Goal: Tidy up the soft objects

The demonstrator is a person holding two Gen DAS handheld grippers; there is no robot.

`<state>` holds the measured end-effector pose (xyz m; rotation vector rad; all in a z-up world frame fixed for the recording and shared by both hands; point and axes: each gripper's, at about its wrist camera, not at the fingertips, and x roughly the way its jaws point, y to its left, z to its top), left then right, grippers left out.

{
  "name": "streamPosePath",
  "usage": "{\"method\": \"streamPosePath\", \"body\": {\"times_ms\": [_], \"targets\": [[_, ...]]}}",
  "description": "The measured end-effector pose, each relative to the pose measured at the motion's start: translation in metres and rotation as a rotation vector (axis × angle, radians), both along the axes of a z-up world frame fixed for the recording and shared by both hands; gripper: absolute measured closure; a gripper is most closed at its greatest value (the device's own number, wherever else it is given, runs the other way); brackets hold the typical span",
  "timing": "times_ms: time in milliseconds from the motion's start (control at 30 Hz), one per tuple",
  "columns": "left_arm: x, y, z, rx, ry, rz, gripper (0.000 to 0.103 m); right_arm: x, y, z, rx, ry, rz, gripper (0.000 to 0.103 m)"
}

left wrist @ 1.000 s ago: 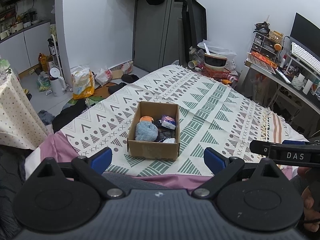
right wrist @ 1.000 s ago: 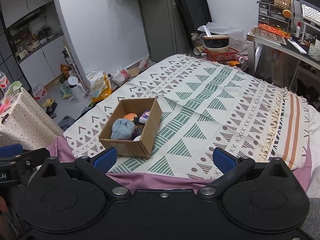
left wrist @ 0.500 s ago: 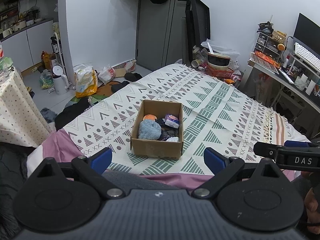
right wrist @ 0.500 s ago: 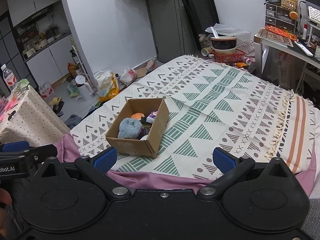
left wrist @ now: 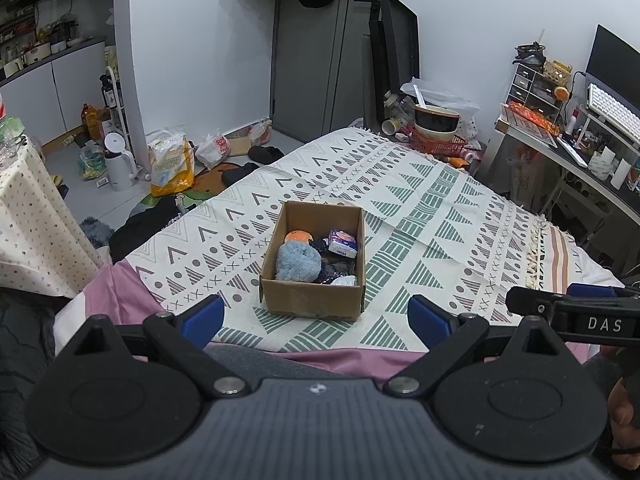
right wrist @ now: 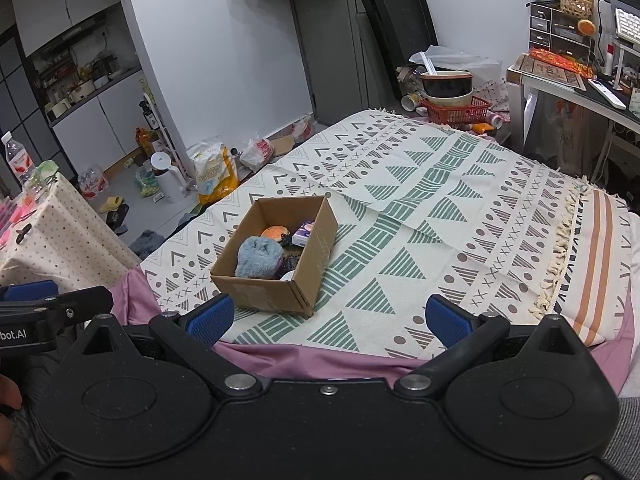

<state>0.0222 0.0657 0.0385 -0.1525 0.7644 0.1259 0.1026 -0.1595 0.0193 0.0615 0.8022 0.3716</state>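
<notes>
1. A cardboard box is sitting on the bed, on a patterned blanket near the bed's near edge, and it is holding all the soft things in sight.
2. Inside it, a fluffy blue plush item is filling the near left corner, an orange soft ball is lying behind it, a small purple tissue pack is leaning toward the right wall, and dark fabric is bunching between them; a white piece at the near right is too small to name.
3. The left tongs are hovering short of the box, fingers spread wide apart and gripping nothing.
4. The right tongs are likewise standing wide apart and empty, with the box ahead to their left.
5. The blue plush is looking light and squashy, so pinching deep across its rounded top is probably the safest hold; a shallow nip is likely catching only fuzz and slipping.
6. The tissue pack is looking slick in its wrapper, so gripping its flat faces seems best.
</notes>
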Motion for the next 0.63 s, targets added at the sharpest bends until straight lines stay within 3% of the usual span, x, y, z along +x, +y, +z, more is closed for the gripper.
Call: {"method": "streamPosePath", "body": {"times_ms": [633], "targets": [[0.011,-0.004,-0.011,-0.014,-0.018,-0.007,0.006,0.005,-0.008,-0.007,0.012,0.017,-0.012,0.0]]}}
